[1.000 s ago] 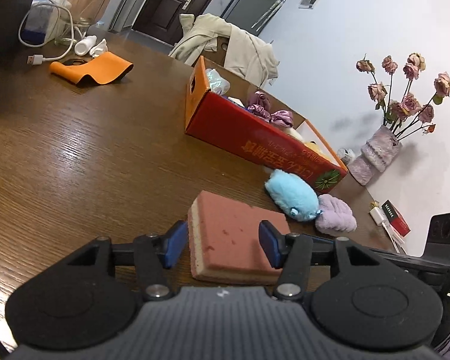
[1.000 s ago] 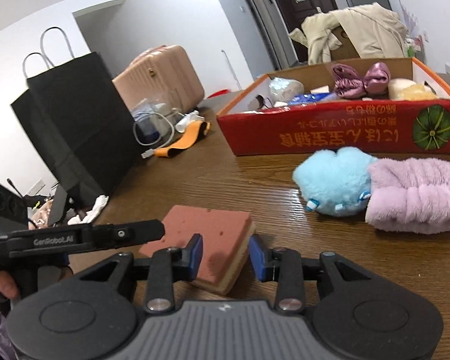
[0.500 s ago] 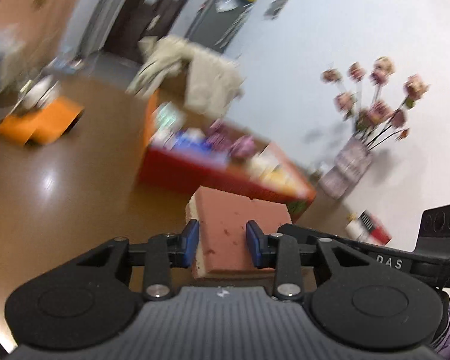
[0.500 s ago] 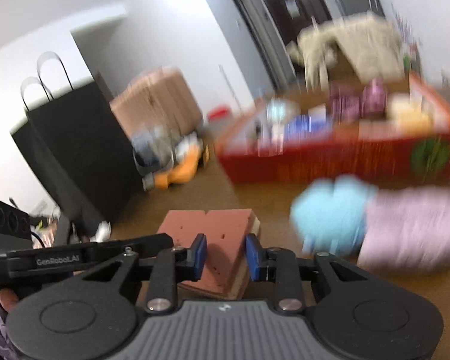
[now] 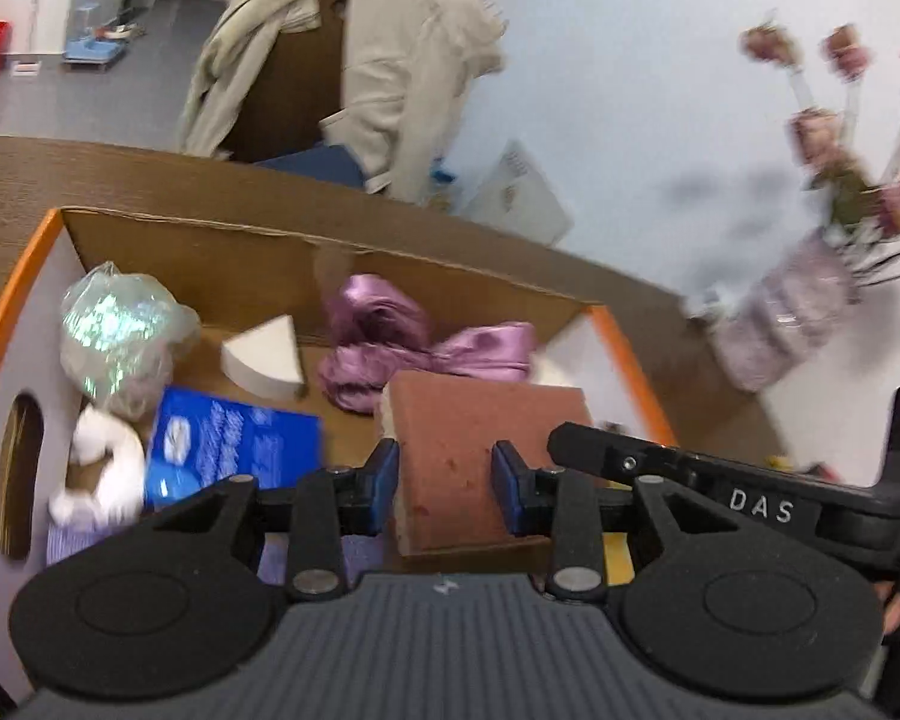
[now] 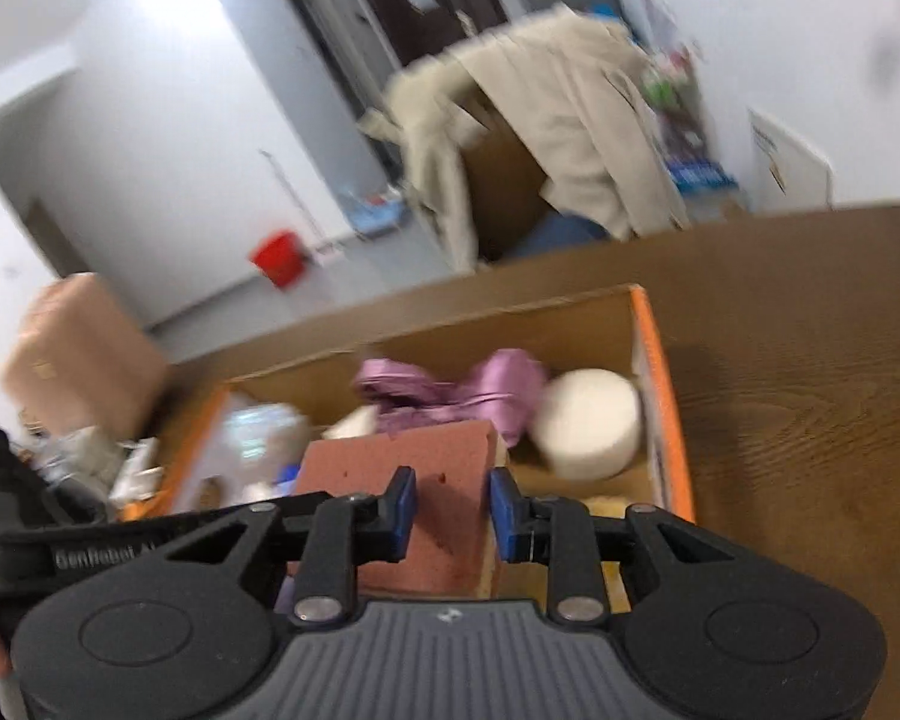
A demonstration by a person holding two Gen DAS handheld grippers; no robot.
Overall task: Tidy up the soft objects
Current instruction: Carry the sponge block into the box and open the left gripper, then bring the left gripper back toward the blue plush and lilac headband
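Observation:
Both grippers hold one reddish-pink sponge block (image 5: pixel 480 438) above the open cardboard box (image 5: pixel 24 276). My left gripper (image 5: pixel 444 477) is shut on the sponge's near edge. My right gripper (image 6: pixel 450 510) is shut on the same sponge (image 6: pixel 408 462) from the other side. In the box lie a purple satin cloth (image 5: pixel 402 336), a white wedge sponge (image 5: pixel 264 354), a blue packet (image 5: pixel 234 450), a clear plastic bag (image 5: pixel 114 330) and a round white sponge (image 6: pixel 588 420).
The box (image 6: pixel 660 396) stands on a brown wooden table (image 6: pixel 810 360). A vase of dried pink flowers (image 5: pixel 804 312) stands to the right of the box. A chair draped with a beige coat (image 5: pixel 354 60) is behind the table.
Both grippers closed on the sponge, lifted it off the table and carried it forward over the box. The blue and purple plush items have left the view.

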